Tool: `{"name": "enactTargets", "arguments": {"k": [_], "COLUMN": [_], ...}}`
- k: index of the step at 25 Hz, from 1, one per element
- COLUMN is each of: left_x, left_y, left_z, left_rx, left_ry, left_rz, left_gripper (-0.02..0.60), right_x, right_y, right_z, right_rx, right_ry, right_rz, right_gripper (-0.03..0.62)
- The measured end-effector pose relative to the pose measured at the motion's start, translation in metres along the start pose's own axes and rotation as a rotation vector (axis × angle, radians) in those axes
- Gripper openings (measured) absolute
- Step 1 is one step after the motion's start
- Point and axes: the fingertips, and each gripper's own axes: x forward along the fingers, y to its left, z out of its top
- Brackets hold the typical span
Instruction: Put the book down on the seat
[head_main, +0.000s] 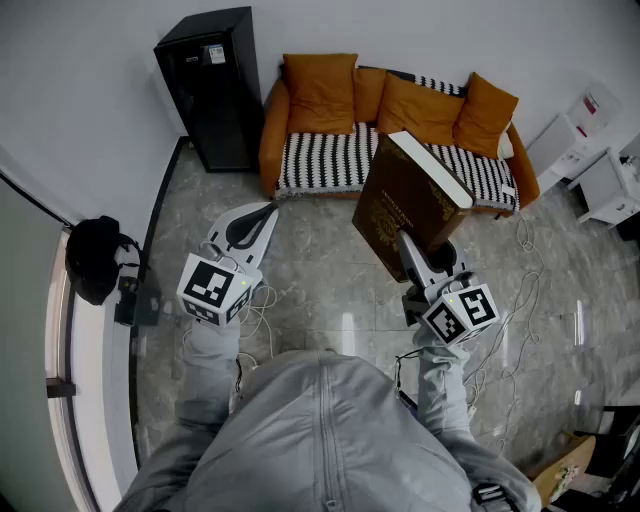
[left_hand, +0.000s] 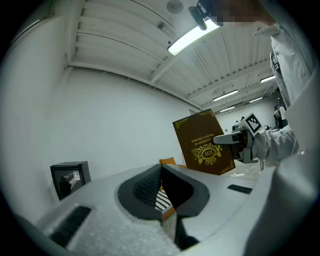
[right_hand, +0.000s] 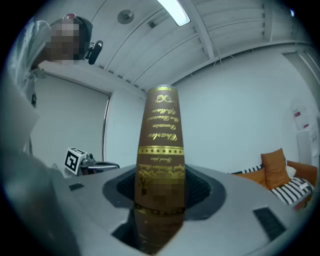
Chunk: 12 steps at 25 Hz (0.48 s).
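Note:
My right gripper is shut on the lower edge of a thick brown book with gold lettering and holds it upright above the grey floor. In the right gripper view the book's spine stands straight up between the jaws of the right gripper. The orange sofa's black-and-white striped seat lies beyond the book, apart from it. My left gripper points at the sofa's left end, its tips together and nothing held. The left gripper view shows the left gripper, and the book to the right of it.
Several orange cushions lean on the sofa back. A black cabinet stands left of the sofa. A black bag sits by the left wall. White furniture and loose cables are at the right.

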Motion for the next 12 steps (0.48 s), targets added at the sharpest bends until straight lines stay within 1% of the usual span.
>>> {"name": "enactTargets", "arguments": {"k": [3, 8, 12], "left_x": [0.0010, 0.0001, -0.0018], "left_y": [-0.0002, -0.0037, -0.0052], "left_z": [0.0006, 0.0006, -0.0001], "left_rx": [-0.003, -0.014, -0.012], "left_ry": [0.003, 0.003, 0.005], "left_rz": [0.000, -0.013, -0.004], "left_gripper": [0.026, 0.026, 0.026], "right_x": [0.0001, -0.0023, -0.0042], "right_y": [0.0007, -0.0013, -0.0037], "right_z": [0.0021, 0.0039, 0.0021], "right_rx": [0.001, 0.064, 0.076], "right_ry": [-0.001, -0.022, -0.022], "right_rz": [0.005, 0.010, 0.011], "right_gripper": [0.235, 0.236, 0.236]}}
